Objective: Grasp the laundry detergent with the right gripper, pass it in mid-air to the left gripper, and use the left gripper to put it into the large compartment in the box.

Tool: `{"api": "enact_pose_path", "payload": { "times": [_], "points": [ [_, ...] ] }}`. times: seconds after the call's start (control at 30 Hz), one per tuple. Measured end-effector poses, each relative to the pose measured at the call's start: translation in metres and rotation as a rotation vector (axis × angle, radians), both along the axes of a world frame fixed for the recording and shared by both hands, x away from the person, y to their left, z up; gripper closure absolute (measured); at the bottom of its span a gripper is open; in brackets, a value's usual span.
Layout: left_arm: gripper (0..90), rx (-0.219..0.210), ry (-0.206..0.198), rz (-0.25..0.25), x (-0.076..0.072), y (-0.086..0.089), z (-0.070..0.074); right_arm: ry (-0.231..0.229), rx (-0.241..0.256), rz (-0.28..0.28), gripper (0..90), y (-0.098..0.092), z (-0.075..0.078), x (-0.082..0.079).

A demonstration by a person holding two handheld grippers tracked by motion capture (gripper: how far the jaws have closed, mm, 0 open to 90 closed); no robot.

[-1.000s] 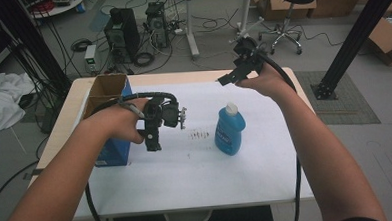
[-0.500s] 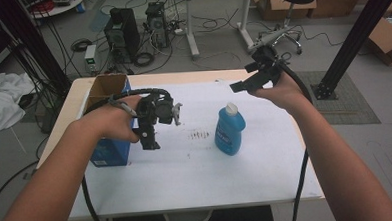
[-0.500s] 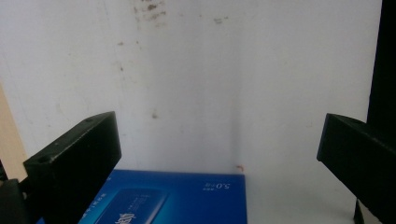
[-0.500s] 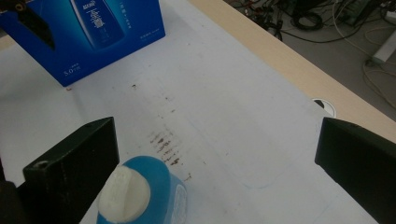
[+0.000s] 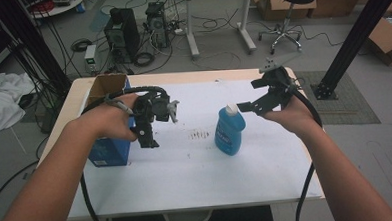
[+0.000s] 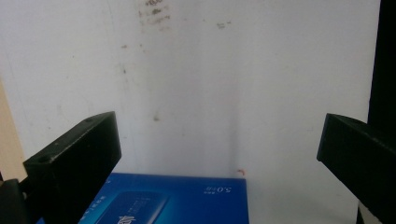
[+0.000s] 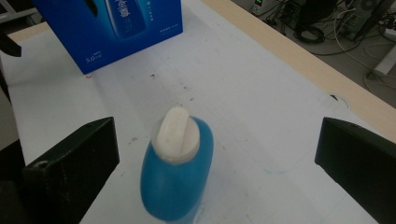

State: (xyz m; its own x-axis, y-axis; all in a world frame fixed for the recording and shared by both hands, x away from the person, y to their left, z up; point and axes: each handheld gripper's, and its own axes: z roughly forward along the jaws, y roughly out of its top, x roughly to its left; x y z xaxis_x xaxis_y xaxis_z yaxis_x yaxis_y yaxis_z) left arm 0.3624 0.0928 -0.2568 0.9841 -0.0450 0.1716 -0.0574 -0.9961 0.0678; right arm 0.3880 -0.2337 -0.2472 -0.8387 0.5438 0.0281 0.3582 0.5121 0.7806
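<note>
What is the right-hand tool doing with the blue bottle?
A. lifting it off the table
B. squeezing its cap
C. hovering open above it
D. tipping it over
C: the right gripper is open, its fingers wide apart above the upright blue bottle, touching nothing.

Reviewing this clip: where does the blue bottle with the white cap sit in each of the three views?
High view: the blue plastic bottle with the white cap stands upright right of table centre, beside the right gripper.
Left gripper view: I can't find it here.
Right gripper view: bottom centre, between the open jaws.
Shared landmark: the blue cardboard box, at the bottom in the left gripper view, top left in the right.
</note>
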Motion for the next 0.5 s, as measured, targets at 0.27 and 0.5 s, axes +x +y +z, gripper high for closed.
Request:
{"api": "enact_pose_path", "payload": {
  "times": [0.27,0.5],
  "points": [
    [0.1,0.007,-0.001,0.006,-0.001,0.001,-0.001,-0.013,-0.01,-0.017,0.0,-0.014,-0.017,-0.022],
    [0.1,0.01,-0.004,0.011,0.0,0.002,-0.001,-0.043,-0.012,-0.039,0.0,-0.019,-0.034,-0.035]
  ]
}}
